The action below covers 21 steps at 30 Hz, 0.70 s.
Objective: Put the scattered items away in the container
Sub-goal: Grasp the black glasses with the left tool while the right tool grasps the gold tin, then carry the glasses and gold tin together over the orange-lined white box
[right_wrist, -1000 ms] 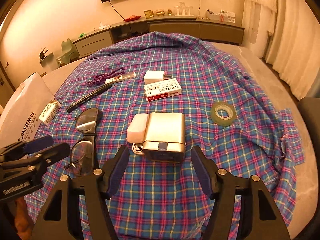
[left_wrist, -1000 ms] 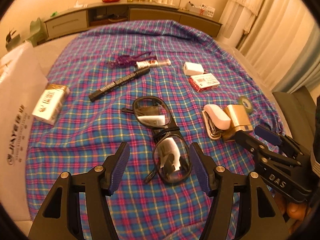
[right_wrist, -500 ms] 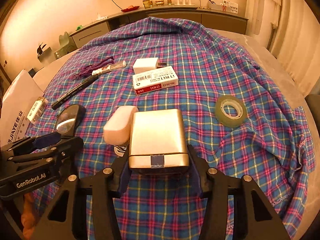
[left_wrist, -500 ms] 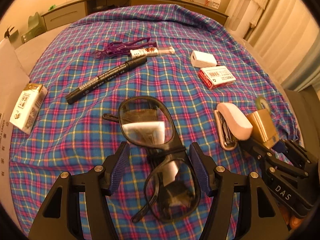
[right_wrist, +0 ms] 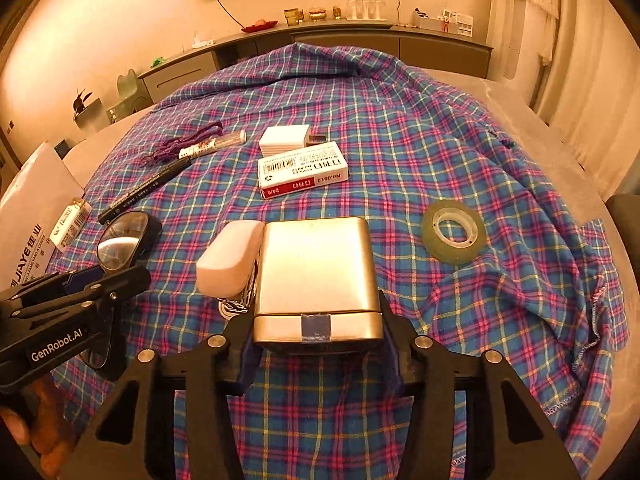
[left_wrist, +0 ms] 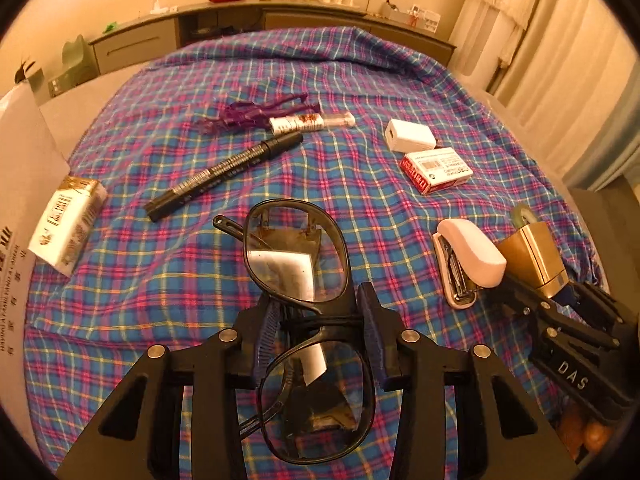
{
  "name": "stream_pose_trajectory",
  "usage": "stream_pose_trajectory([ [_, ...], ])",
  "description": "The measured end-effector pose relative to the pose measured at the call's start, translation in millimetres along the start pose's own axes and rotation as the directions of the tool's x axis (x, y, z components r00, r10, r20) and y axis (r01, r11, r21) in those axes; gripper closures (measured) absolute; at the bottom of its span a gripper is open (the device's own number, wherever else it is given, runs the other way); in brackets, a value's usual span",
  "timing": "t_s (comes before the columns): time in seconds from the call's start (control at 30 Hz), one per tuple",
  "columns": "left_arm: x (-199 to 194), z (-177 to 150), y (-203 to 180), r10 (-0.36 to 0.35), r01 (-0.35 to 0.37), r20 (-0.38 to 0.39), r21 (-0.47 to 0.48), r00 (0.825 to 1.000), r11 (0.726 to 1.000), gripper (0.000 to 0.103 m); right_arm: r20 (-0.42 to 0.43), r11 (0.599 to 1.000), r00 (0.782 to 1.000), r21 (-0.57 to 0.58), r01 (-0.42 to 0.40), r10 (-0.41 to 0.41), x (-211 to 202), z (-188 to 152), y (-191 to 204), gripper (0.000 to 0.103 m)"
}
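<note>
My left gripper [left_wrist: 318, 332] is shut on the bridge of the black-framed glasses [left_wrist: 296, 256], which lie on the plaid cloth. My right gripper [right_wrist: 318, 344] is shut on the near end of a metal case [right_wrist: 316, 268]. A white stapler [right_wrist: 230, 258] lies touching the case's left side. The case [left_wrist: 536, 252] and stapler [left_wrist: 468, 256] also show at the right of the left wrist view. The white paper bag [right_wrist: 28, 216] stands at the far left edge.
On the cloth lie a black marker [left_wrist: 224, 172], a purple tassel with a tube [left_wrist: 280, 118], a white charger [left_wrist: 410, 136], a red-and-white box [right_wrist: 304, 170], a tape roll [right_wrist: 454, 230] and a cigarette pack [left_wrist: 66, 224]. A sideboard [right_wrist: 320, 40] stands behind.
Both grippers moved forward and closed: the left one around the glasses' bridge, the right one on the metal case.
</note>
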<state>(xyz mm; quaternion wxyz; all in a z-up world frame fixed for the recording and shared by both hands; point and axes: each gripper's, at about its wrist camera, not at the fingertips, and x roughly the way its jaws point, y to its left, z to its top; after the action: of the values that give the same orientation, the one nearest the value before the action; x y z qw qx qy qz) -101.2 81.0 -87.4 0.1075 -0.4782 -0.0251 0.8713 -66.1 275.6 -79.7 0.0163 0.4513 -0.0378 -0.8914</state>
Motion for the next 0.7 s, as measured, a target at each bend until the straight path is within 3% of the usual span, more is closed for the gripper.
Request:
stream_pose_trajectory([
  [0.7,-70.4,-18.8,11.4,-0.008,0.008,0.063,0.011,0.998,1.0,0.062,0.044,0.997,0.999,-0.081,-0.002,0.005,-57.2,-16.2,51.4,0.053],
])
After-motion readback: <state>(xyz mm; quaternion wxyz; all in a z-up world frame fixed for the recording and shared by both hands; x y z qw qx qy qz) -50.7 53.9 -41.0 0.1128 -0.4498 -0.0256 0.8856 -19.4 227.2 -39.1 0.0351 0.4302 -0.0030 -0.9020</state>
